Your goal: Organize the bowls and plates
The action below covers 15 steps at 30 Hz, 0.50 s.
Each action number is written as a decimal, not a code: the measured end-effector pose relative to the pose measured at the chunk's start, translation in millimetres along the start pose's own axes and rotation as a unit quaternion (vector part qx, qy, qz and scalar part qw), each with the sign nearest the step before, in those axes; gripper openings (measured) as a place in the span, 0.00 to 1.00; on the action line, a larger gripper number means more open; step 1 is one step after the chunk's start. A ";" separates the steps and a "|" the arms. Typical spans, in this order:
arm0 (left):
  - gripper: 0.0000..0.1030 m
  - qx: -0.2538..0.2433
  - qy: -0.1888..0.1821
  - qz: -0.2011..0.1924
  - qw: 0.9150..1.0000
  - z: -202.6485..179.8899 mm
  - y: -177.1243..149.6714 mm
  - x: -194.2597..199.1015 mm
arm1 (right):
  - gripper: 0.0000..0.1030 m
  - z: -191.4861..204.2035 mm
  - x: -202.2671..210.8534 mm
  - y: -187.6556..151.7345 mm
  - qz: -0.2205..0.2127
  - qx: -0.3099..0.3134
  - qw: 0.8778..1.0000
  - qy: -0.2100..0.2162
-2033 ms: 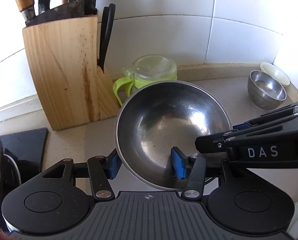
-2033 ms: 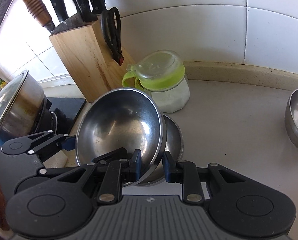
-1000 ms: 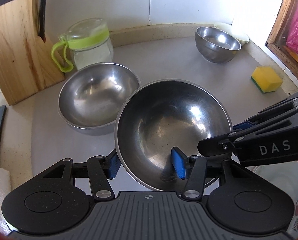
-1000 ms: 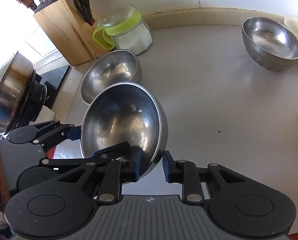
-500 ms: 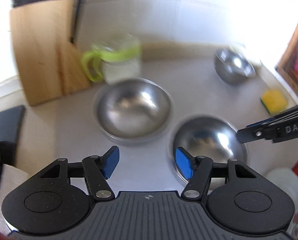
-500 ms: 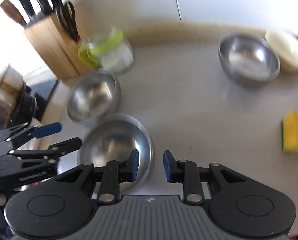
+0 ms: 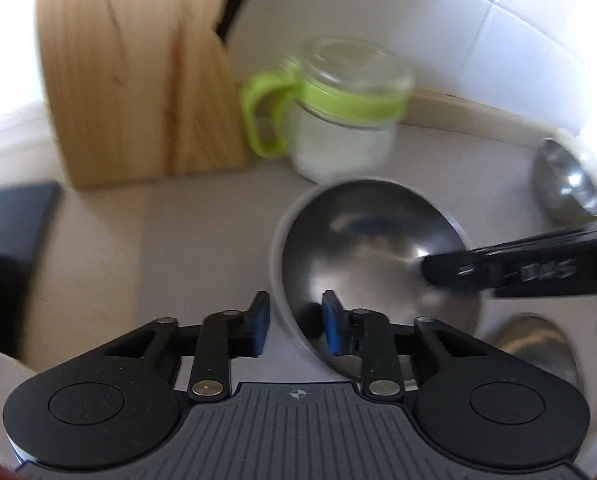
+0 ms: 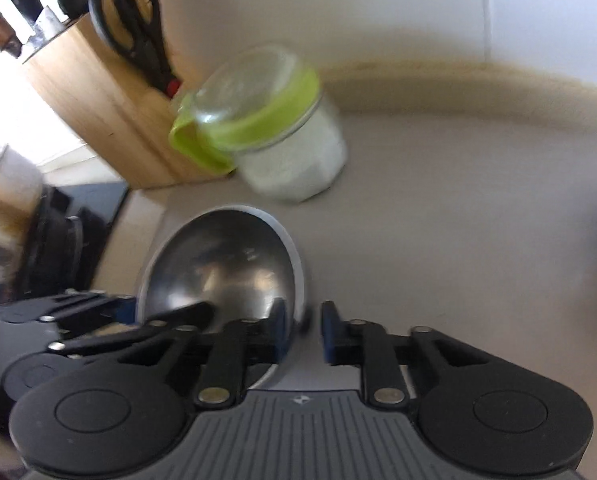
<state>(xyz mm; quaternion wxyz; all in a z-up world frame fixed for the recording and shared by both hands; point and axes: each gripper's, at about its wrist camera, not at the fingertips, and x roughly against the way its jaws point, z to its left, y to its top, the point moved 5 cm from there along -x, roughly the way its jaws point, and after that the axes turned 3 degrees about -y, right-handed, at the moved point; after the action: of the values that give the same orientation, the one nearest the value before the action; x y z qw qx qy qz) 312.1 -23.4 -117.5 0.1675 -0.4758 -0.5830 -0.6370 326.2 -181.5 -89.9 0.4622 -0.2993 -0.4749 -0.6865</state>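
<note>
**Two grippers on one steel bowl beside the knife block**

Going left to right in the left wrist view: the wooden knife block (image 7: 138,72) stands at the back, then the glass jar with the green lid (image 7: 342,112), then the large steel bowl (image 7: 370,256) tilted on the desk (image 7: 98,248), a second steel bowl (image 7: 538,348) low at the right, and a smaller one (image 7: 566,184) far right. We have our left gripper (image 7: 294,320) clenched on the large bowl's near rim, one pad outside and one inside. Our right gripper (image 8: 302,328) is likewise clamped on the opposite rim (the blur makes exact contact hard to judge). We think the risks are plain: thin, slick steel could slide out of either pinch, and two hands pulling unevenly could twist the bowl free, letting it clatter onto the desk or knock the jar just behind.
</note>
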 end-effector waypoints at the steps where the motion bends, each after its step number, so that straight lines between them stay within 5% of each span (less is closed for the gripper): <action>1: 0.33 -0.007 0.007 -0.002 1.000 -2.2 -0.1 1.3 | 0.19 -0.3 0.9 -0.2 -0.001 0.000 1.000 0.000; 6: 0.32 -0.015 0.007 -0.020 1.000 -7.8 6.6 16.2 | 0.17 -1.4 15.0 3.0 -0.015 -0.013 1.000 0.011; 15: 0.34 -0.051 -0.002 -0.084 0.995 -34.3 14.3 77.0 | 0.17 14.4 102.4 2.9 -0.079 0.007 0.997 0.008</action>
<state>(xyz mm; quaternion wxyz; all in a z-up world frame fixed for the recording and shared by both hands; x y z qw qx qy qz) 271.2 -31.9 -42.8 0.0876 -0.4341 -0.5881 -0.6767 288.1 -204.4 3.6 0.4124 -0.2514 -0.4984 -0.7200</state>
